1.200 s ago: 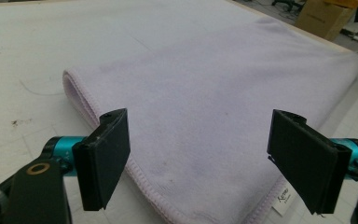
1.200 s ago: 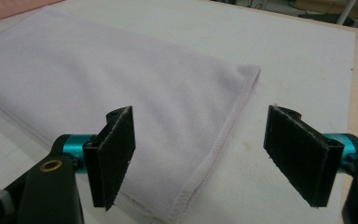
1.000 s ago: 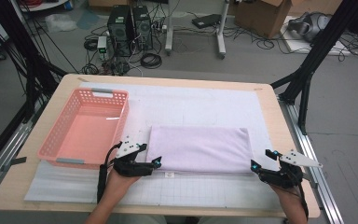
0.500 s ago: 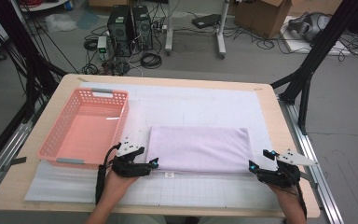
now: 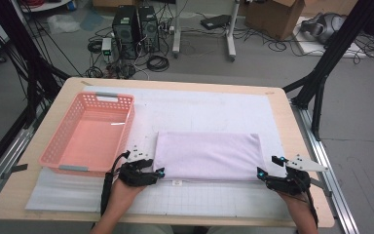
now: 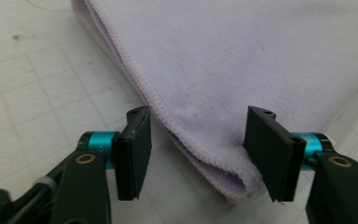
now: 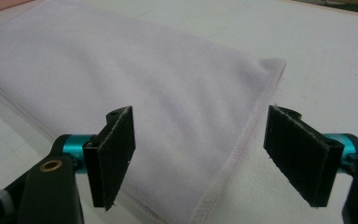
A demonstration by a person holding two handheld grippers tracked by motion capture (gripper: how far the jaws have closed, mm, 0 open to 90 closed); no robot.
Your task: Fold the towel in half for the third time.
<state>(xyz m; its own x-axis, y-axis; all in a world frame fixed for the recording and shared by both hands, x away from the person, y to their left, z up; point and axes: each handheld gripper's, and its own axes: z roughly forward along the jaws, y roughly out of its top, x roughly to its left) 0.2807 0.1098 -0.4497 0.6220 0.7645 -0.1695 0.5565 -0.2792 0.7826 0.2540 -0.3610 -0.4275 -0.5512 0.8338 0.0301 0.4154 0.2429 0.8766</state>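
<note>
Folded lilac towel [image 5: 208, 155] lies flat on the white mat [image 5: 214, 109] covering the desk [image 5: 299, 146], just right of the pink basket [image 5: 90, 134] and apart from it.

Left hand-held gripper [image 5: 157, 172] sits at the towel's near-left corner, close to the basket's near end. Its jaws have just been closing; the corner's stacked hems lie between them, one pad against the fold, the other not yet touching. Not clenched.

Right hand-held gripper [image 5: 262, 172] sits at the towel's near-right corner, far from the basket. Jaws released and wide, straddling the stitched side edge, pads clear of the cloth.
</note>
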